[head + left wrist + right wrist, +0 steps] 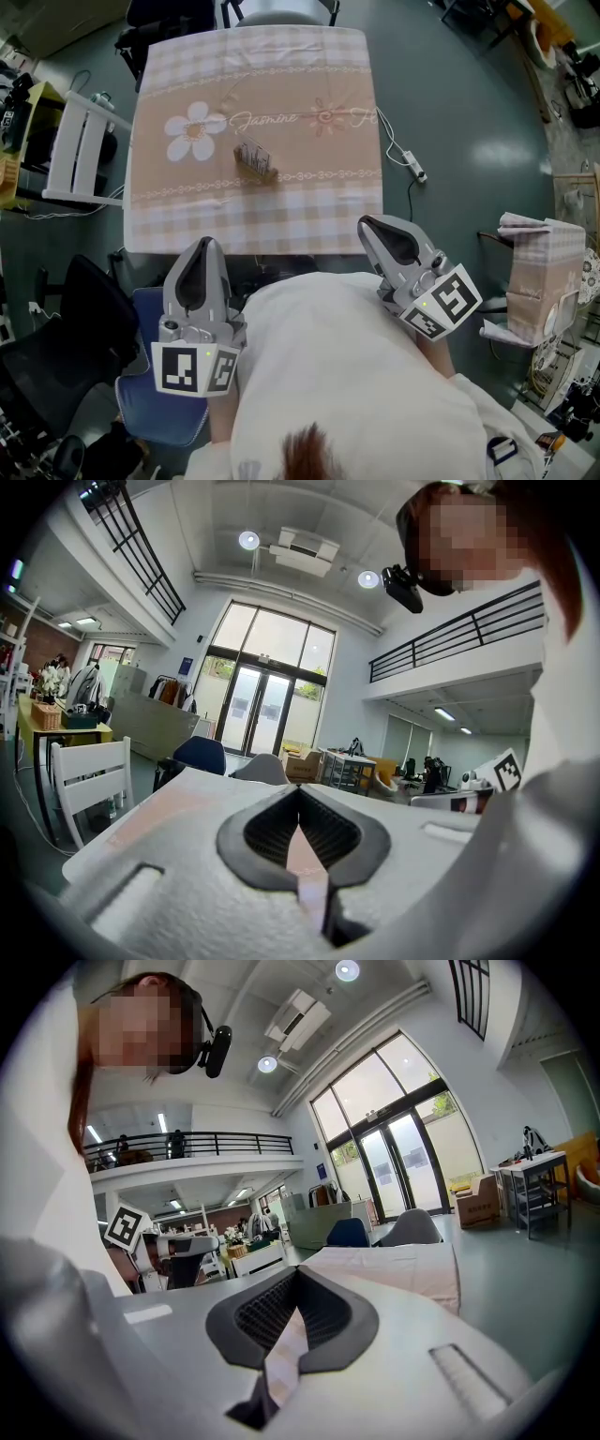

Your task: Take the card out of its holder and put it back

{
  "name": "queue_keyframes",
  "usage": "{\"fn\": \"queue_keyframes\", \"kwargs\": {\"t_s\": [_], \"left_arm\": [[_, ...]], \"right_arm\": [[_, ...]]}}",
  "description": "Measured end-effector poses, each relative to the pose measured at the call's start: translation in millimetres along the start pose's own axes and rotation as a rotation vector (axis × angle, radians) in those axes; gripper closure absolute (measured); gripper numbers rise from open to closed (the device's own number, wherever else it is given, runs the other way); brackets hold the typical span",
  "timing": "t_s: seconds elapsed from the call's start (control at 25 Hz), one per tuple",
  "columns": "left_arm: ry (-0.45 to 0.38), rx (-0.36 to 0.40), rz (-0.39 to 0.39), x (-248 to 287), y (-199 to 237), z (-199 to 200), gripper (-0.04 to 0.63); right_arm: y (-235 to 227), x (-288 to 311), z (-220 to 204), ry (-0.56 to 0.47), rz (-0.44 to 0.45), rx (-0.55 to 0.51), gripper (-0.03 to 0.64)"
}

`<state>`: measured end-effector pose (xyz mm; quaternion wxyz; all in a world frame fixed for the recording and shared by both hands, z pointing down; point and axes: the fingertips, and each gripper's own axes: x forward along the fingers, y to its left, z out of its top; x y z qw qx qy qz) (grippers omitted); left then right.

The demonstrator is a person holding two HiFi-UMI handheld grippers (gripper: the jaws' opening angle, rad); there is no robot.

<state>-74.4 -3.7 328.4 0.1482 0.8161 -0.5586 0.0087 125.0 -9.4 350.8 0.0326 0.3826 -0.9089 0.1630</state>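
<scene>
A small card holder (254, 160) with cards standing upright in it sits near the middle of the table (309, 211), which is covered by a pink checked cloth with a flower print. Both grippers are held close to the person's body at the table's near edge, well short of the holder. My left gripper (203, 246) (300, 791) points at the table with its jaws together and nothing between them. My right gripper (367, 226) (298, 1275) is shut and empty too, near the table's front right corner. The holder does not show in either gripper view.
A white slatted chair (80, 150) stands left of the table. A power strip with its cable (413, 169) lies on the floor to the right. A second cloth-covered table (539, 272) is at far right. A blue chair (150, 412) and a black chair (56, 342) are by the person.
</scene>
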Motion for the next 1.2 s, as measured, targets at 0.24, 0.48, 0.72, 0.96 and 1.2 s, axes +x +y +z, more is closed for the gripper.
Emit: {"fn": "queue_keyframes", "kwargs": {"t_s": [0.24,0.48,0.72,0.96,1.2], "left_arm": [[-0.002,-0.001,0.002,-1.8,-0.8,-1.3,0.595],[-0.003,0.001,0.003,-0.8,-3.4,-0.6,0.595],[-0.002,0.002,0.002,0.0,-6.1,-0.8,0.595],[-0.004,0.007,-0.001,1.2,-10.0,-0.1,0.595],[-0.001,0.005,0.004,0.1,-12.4,-0.9,0.595]], "right_arm": [[1.1,-1.0,-0.3,0.000,0.005,-0.004,0.618],[-2.1,-3.9,-0.4,0.000,0.000,-0.001,0.618],[-3.7,-7.3,0.3,-0.006,-0.001,0.002,0.618],[-7.1,-11.4,1.6,-0.019,-0.004,0.014,0.618],[-9.2,-15.2,2.2,-0.018,-0.003,0.021,0.618]]}}
